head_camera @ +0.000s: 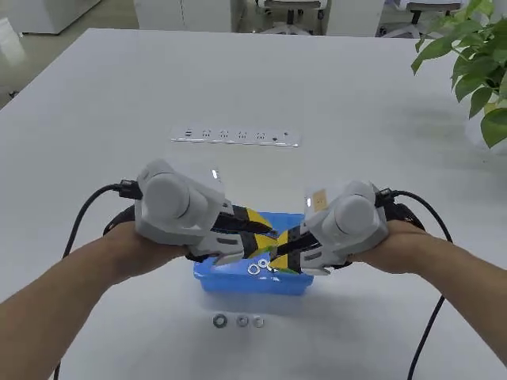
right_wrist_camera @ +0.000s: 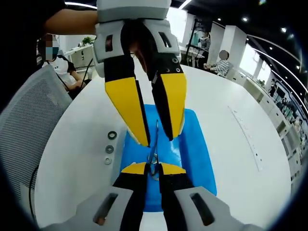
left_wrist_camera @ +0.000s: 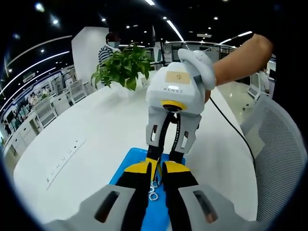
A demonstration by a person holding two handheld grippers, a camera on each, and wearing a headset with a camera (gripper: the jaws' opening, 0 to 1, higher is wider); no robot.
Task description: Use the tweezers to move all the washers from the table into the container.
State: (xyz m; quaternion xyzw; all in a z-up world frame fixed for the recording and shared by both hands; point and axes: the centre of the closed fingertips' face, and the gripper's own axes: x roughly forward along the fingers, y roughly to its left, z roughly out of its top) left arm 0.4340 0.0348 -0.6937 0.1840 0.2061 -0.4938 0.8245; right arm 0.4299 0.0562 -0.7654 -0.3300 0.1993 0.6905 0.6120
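While three small metal washers are lying on the white table beside the blue plastic container, the right gripper is clamping thin metal tweezers above it; the left gripper is flanking them narrowly, contact unclear.

Looks like shiny bare metal on the washers and the skinny tweezers. Pretty sure that's smooth, kinda glossy blue plastic for the container. Plain matt white on the table.

White-shelled left gripper and right gripper, black fingers tipped yellow, black cables (one tan label)
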